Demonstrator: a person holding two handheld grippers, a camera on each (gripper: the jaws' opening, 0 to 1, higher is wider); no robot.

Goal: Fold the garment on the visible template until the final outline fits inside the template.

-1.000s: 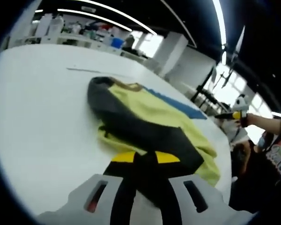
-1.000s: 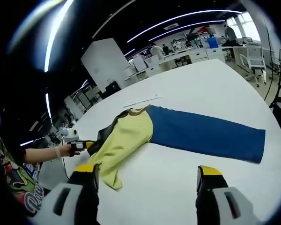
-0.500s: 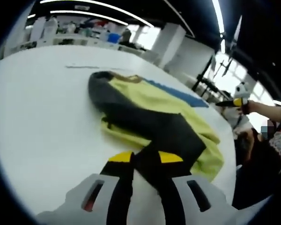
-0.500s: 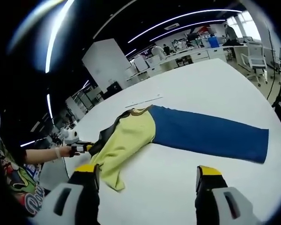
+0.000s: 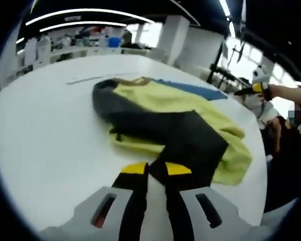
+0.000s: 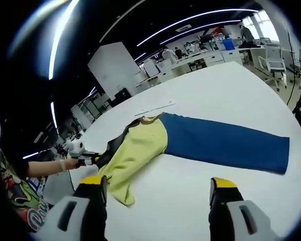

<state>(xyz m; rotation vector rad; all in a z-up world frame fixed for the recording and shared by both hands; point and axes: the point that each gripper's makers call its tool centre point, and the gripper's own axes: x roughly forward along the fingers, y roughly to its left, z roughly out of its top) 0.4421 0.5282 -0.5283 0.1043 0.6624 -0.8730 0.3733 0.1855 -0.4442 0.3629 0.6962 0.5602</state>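
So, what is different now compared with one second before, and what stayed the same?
The left gripper, shut on the garment's dark sleeve, keeps drawing it across the yellow garment, so the dark flap now lies further over it. The right gripper stays open above the table, holding nothing. The blue template has not moved.

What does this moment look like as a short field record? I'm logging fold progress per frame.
surface: white table
template: blue rectangle, flat on the table
garment: yellow and black garment, one end lying over the template's end
left gripper: left gripper, shut on the garment's black part
right gripper: right gripper, open, above the table, apart from the garment
fold state: garment bunched, not inside the template
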